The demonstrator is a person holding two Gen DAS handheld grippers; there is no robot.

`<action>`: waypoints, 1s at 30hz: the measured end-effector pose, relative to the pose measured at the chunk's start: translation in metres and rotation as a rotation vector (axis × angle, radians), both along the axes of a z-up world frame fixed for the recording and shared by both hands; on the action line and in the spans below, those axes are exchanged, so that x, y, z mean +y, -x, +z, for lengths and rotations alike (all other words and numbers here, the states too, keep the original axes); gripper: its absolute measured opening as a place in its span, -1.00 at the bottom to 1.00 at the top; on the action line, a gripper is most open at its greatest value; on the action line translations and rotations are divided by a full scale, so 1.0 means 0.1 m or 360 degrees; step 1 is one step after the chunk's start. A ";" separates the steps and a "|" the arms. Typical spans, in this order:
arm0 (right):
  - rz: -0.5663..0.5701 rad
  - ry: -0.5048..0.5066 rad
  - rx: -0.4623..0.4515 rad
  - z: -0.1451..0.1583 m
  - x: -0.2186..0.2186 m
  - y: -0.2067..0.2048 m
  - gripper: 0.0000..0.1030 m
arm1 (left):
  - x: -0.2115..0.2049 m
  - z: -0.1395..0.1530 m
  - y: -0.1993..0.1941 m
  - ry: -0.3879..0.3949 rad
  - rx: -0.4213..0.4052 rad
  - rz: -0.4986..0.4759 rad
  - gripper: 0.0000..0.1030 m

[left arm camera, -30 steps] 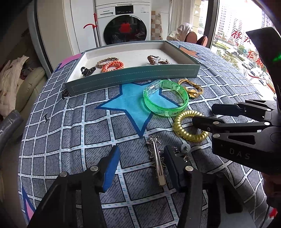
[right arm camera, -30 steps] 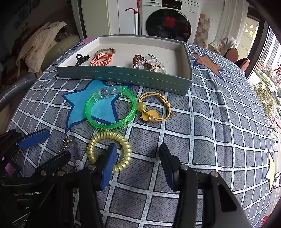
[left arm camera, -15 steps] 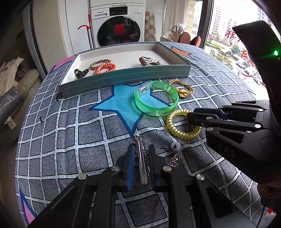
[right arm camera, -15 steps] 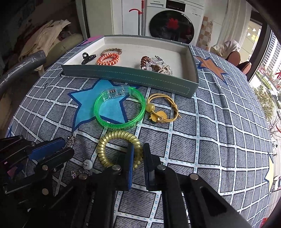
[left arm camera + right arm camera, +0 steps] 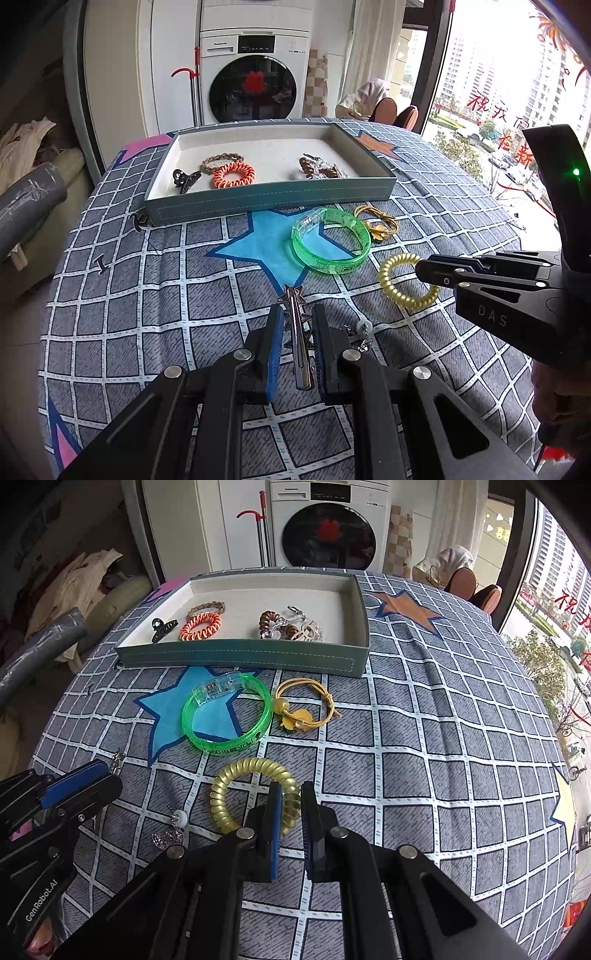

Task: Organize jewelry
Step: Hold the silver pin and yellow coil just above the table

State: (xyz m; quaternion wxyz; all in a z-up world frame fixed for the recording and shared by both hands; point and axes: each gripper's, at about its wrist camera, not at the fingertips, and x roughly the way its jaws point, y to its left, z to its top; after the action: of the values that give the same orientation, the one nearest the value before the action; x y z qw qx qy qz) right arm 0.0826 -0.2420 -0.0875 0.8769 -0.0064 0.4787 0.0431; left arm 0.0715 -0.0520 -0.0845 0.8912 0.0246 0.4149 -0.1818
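Observation:
My left gripper (image 5: 297, 317) is shut on a silver star hair clip (image 5: 298, 339) and holds it just above the cloth. My right gripper (image 5: 291, 797) is shut on the near side of a gold spiral hair tie (image 5: 251, 790), also seen in the left wrist view (image 5: 402, 280). A green bangle (image 5: 227, 716) and a yellow cord hair tie (image 5: 303, 705) lie beyond it. The grey-blue tray (image 5: 243, 659) at the back holds a black claw clip (image 5: 162, 627), an orange spiral tie (image 5: 201, 626), a braided band and a brown and clear heap (image 5: 291, 627).
A small white-bead earring with a chain (image 5: 173, 827) lies on the checked cloth between the grippers. A washing machine (image 5: 251, 81) stands behind the table. A window is at the right, a sofa with clothes (image 5: 85, 587) at the left.
Both grippers went from open to shut: the left one on the star clip, the right one on the gold spiral tie. Both have since lifted slightly and the views have pulled back.

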 end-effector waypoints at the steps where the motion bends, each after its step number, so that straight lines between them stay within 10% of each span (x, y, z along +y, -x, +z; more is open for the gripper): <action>1: -0.0004 -0.0001 -0.0005 0.02 0.00 0.01 -0.79 | 0.01 0.02 0.00 0.0005 -0.0008 0.0000 -0.31; 30: 0.0019 -0.0098 -0.0094 0.21 0.07 0.11 -0.79 | 0.11 0.25 0.10 -0.0020 -0.0100 0.0043 -0.31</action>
State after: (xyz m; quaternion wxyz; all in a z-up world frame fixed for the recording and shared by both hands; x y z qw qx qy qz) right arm 0.0718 -0.2349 -0.0667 0.8901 0.0164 0.4511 0.0629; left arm 0.0619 -0.0415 -0.0595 0.9059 0.0303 0.3883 -0.1661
